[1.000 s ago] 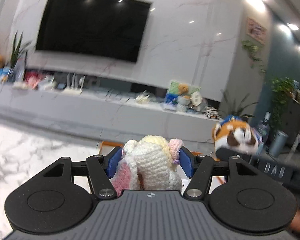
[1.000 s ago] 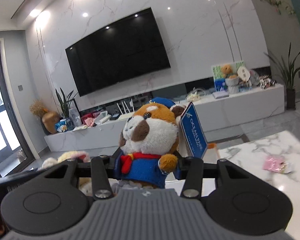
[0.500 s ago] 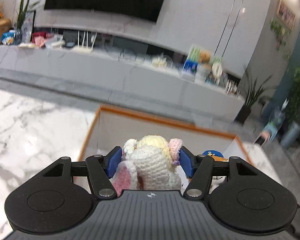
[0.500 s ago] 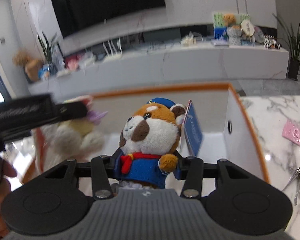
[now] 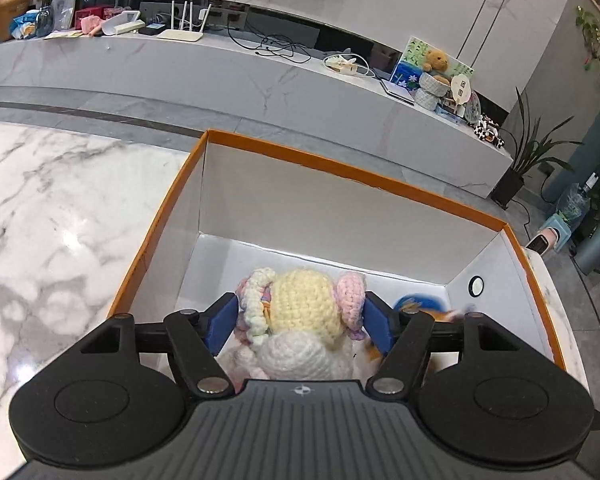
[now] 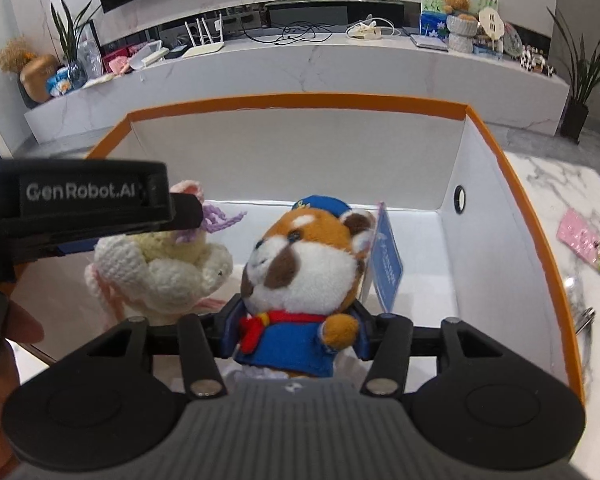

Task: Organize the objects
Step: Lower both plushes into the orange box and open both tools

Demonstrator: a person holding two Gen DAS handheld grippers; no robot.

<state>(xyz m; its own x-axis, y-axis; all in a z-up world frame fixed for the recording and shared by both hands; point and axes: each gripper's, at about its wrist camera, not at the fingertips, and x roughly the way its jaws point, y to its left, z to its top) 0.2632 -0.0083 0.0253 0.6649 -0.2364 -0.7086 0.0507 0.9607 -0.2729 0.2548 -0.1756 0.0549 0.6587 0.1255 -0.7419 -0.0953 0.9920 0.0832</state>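
Over a marble table (image 5: 52,216), each hand-held gripper pinches a toy inside the orange-rimmed box (image 5: 340,172): left (image 5: 300,320) crocheted doll (image 5: 304,308), right (image 6: 296,332) plush (image 6: 304,264).

We are looking into the orange-rimmed box (image 6: 516,184), whose white floor is lying bare along the far wall and toward the right wall, so a gripper is finding room there. The crocheted doll (image 6: 160,268) is filling the left part and the fox plush (image 6: 304,264) the near middle, with its blue tag (image 6: 388,264) sticking out beside it. The left gripper (image 6: 180,210) is crossing over the left rim, blocking passage there.
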